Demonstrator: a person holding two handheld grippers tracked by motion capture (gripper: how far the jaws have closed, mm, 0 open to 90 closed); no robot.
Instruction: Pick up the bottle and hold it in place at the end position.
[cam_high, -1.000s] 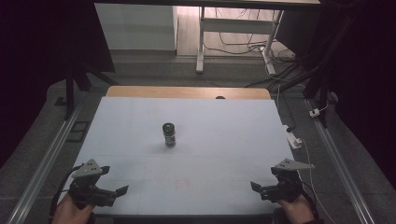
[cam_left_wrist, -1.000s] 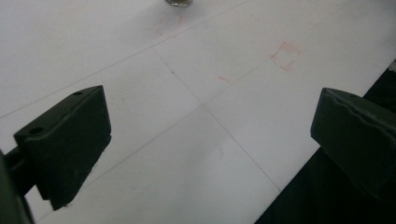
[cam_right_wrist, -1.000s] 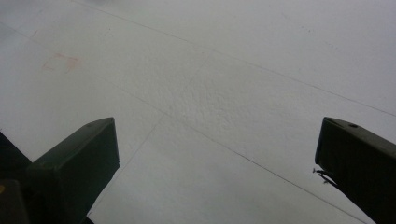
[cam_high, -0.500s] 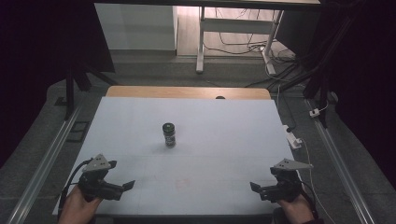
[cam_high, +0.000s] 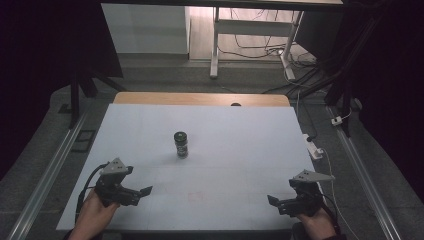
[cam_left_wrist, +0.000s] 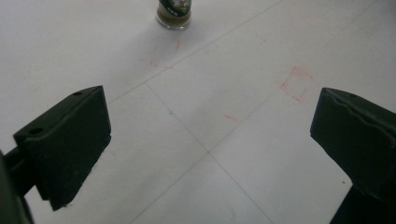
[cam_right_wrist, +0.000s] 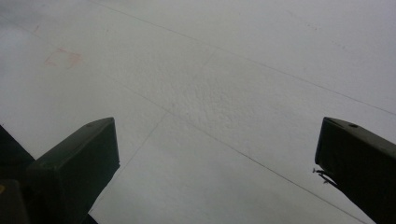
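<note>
Left gripper (cam_high: 145, 192): I have it in my left hand (cam_high: 92, 215) at the near left of the table (cam_high: 240, 135), jaws spread wide, nothing between them. In the left gripper view both black jaws stand far apart over bare white surface.
Right gripper (cam_high: 272, 201): at the near right edge, in my right hand (cam_high: 317, 226), jaws also parted and empty; its own view looks across plain table with a faint red square mark (cam_right_wrist: 63, 57) off to one side.
Table marks: thin grid lines and small red outlines (cam_left_wrist: 296, 83) lie on the surface between my left jaws and the thing ahead.
Bottle (cam_high: 181, 144): a small dark jar with a dark cap, standing upright near the table's middle, well apart from both grippers.
Bearing from left gripper: ahead and slightly to the right in the high view; in the left gripper view the bottle (cam_left_wrist: 173, 13) sits at the top edge, a little left of the jaws' midline.
Long axis: vertical, so I judge a level, side-on closing would suit it.
Nearer hand: the left, I judge; the right gripper lies farther off and does not point at it.
</note>
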